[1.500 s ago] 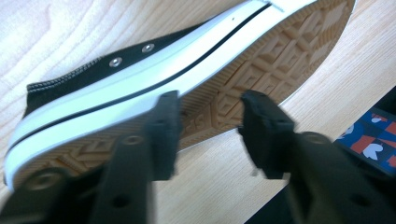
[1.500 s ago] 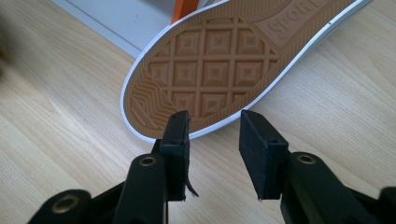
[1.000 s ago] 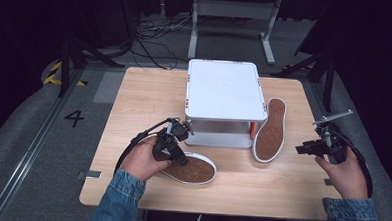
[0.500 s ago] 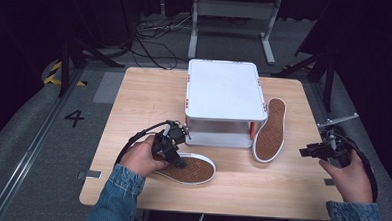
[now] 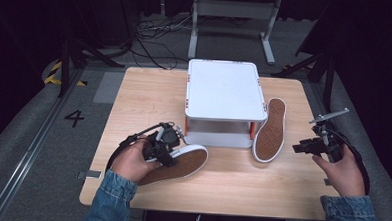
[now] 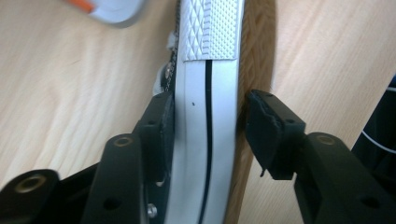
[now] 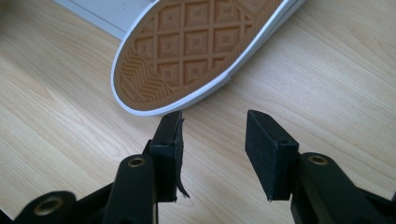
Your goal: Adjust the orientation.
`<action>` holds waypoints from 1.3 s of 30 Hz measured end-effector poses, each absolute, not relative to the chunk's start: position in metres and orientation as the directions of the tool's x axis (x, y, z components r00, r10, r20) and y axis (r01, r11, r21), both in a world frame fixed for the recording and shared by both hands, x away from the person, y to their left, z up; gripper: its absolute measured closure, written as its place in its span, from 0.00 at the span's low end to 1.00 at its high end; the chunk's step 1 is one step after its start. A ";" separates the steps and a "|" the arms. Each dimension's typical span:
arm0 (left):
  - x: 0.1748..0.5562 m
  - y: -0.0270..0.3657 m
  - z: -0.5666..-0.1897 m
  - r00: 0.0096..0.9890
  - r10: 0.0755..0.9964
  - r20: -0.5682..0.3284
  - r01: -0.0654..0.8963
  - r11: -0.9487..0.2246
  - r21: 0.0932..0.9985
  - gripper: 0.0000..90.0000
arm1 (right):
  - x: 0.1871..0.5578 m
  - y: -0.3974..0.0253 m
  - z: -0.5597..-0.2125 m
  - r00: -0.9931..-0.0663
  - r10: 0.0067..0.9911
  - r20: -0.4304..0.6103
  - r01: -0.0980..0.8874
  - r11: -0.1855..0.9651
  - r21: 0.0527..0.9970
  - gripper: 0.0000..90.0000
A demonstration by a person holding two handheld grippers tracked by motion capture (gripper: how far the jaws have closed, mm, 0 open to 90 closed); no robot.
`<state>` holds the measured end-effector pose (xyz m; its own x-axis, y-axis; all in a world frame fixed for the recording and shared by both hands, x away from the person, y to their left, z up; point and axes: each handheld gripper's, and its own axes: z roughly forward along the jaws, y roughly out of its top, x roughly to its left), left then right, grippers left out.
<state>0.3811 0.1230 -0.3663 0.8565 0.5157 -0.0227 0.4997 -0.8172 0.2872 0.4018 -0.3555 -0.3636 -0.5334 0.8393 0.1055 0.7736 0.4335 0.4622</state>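
Note:
A white sneaker lies sole-up, brown tread showing, at the table's front left. My left gripper is shut on its rim. In the left gripper view the white rubber sidewall fills the gap, one jaw against the inner side and the other at the sole edge. A second matching sneaker lies sole-up and leans against the right side of the white stand. My right gripper hovers open to the right of it. Its jaws point at the shoe's toe end and hold nothing.
The white two-level stand has orange feet and sits at the table's centre back. Bare wooden tabletop lies in front of both shoes. The table's right edge is close under my right hand. Dark floor, cables and a metal frame surround the table.
Hardly anything differs. My right gripper has drifted a little beside the right sneaker. The left gripper stays on the front-left sneaker, which has not moved.

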 end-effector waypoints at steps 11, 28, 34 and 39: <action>0.404 0.186 -0.349 0.595 0.803 0.002 0.745 -0.553 0.372 0.61 | 0.400 -0.355 -0.366 -0.528 0.843 0.105 0.780 0.433 0.452 0.64; 0.447 0.189 -0.381 0.498 0.867 -0.018 0.817 -0.462 0.345 0.60 | 0.390 -0.364 -0.371 -0.503 0.858 0.102 0.797 0.414 0.440 0.64; 0.432 0.206 -0.368 0.460 0.888 -0.023 0.816 -0.412 0.406 0.56 | 0.393 -0.360 -0.369 -0.514 0.851 0.102 0.788 0.422 0.448 0.63; 0.424 0.220 -0.373 0.446 0.893 -0.055 0.851 -0.404 0.337 0.62 | 0.398 -0.355 -0.368 -0.527 0.844 0.103 0.781 0.432 0.451 0.63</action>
<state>0.4237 0.2205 -0.3731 0.4461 0.8933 -0.0549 0.8506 -0.4041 0.3365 0.3976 -0.3553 -0.3676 -0.5268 0.8437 0.1034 0.7810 0.4324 0.4507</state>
